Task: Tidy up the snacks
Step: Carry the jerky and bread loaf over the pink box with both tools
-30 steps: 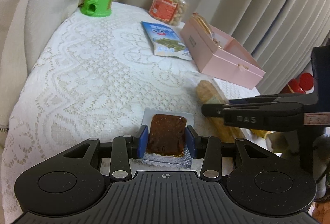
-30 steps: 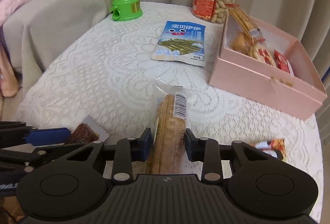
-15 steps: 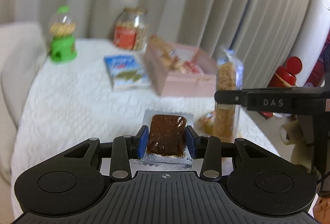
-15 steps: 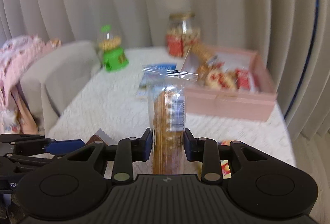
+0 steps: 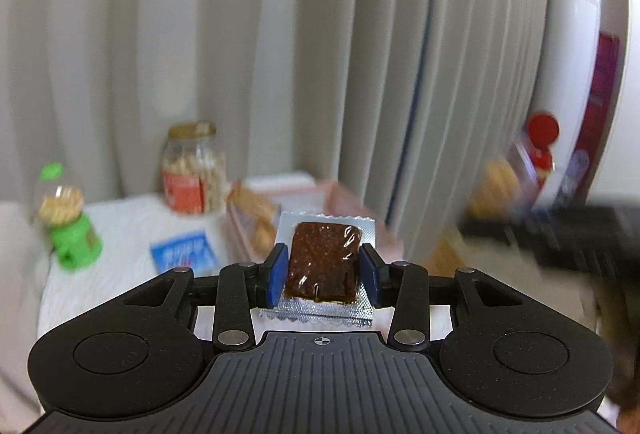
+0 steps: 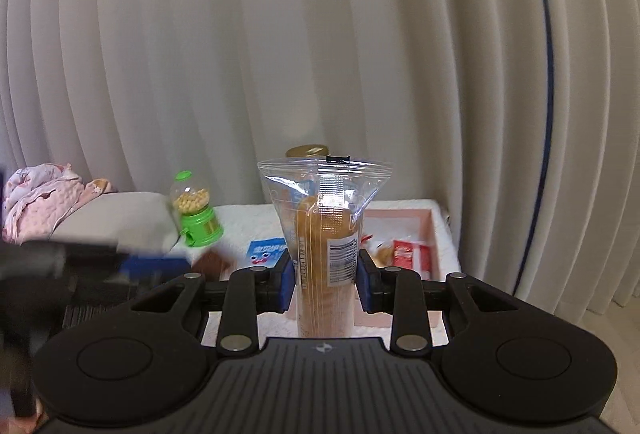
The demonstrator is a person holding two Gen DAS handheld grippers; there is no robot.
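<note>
My left gripper pinches a brown snack packet flat, long axis toward 12 o'clock. My right gripper clamps a biscuit sleeve upright, seal at 12, I judge for a clean drop into the pink box at 1 o'clock

Left hand-held gripper clamps brown snack packet.
</note>
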